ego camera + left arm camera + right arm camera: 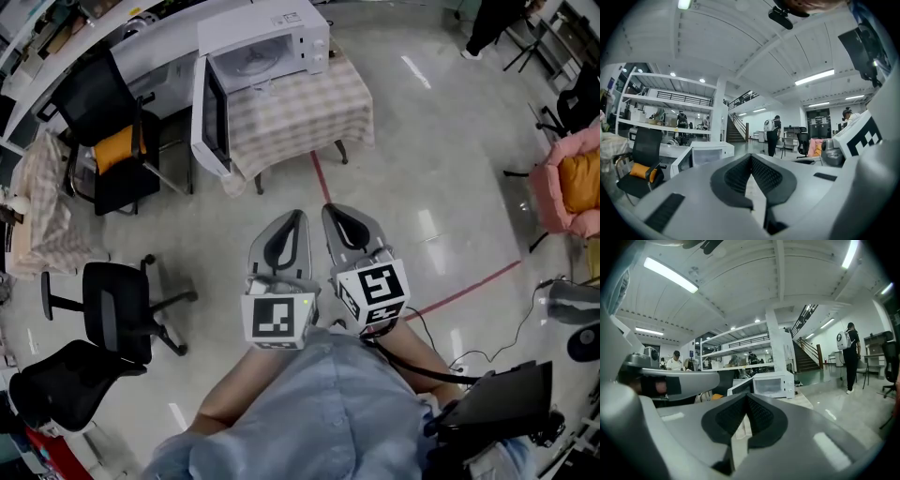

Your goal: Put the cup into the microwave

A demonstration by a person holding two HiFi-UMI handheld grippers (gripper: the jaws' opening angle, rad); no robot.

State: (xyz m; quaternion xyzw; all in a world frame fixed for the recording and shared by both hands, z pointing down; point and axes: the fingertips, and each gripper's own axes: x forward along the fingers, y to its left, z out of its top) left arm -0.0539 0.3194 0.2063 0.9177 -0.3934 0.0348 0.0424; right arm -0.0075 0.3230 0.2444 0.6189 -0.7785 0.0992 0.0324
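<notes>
Head view, with both gripper views. The left claw [295, 217] and the right claw [330, 211] are held side by side in front of the person. Each has its jaws pressed together on nothing, as the left gripper view [751, 157] and the right gripper view [746, 397] confirm. The microwave [281, 37] stands on a cloth-covered tabletop [300, 108], well apart from both claws across open floor. Its door [208, 117] is swung wide at the left and the cavity shows only the turntable. The cup appears in no view, so its place cannot be told, and the task looks to be at its very start. The main hazard, as a judgement, is that with no cup located an approach to the oven alone achieves nothing. The cup must be found first, and a claw must spread before it can take hold. The open door juts past the tabletop edge, and a claw or sleeve passing on that side could knock it or swing it shut. The cloth hangs loose over the edge and could snag and drag. A cable [450, 352] trailing on the floor at the right and the office chair [117, 305] at the left are possible obstacles.
</notes>
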